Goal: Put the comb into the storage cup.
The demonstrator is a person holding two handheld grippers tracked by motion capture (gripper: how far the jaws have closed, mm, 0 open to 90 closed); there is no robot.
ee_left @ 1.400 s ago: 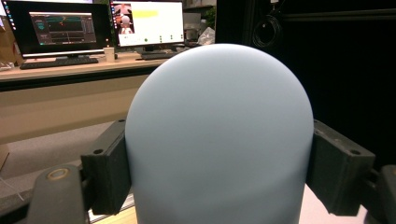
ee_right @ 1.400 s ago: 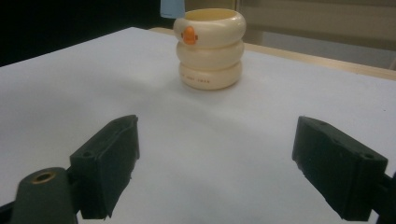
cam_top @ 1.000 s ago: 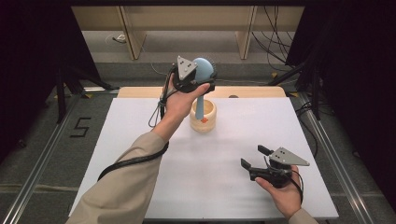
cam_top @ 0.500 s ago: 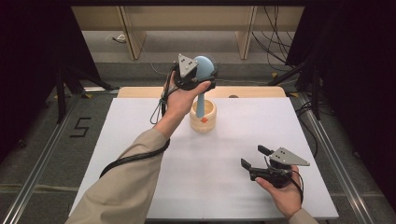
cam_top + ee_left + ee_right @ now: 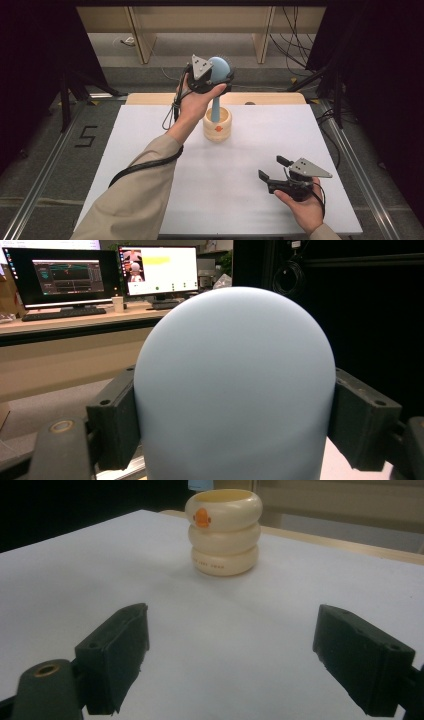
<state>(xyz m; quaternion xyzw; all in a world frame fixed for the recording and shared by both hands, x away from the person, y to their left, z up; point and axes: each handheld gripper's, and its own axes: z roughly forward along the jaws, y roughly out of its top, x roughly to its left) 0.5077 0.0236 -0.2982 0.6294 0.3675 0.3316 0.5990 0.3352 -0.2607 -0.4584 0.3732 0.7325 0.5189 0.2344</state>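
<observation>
Up at the far side of the white table [image 5: 150,150], the left gripper [image 5: 220,82] clamps the pale blue brush [image 5: 219,70] by its rounded head, its handle dropping into the cream holder [image 5: 217,125]. Nothing else crowds the holder. The right gripper [image 5: 274,169] rests near the front edge, jaws wide apart and empty. The brush's head blocks the left gripper view; its handle end is hidden inside the holder.

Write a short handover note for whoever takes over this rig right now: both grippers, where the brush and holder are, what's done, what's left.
Left gripper: shut on the blue brush by its rounded head, handle hanging into the cream holder.
Right gripper: open, empty, low over the white table at the near right.
Holder stands upright at the table's far middle.
Done: brush gripped.
Left: whether the brush is going in or coming out can't be told; finish that move.
</observation>
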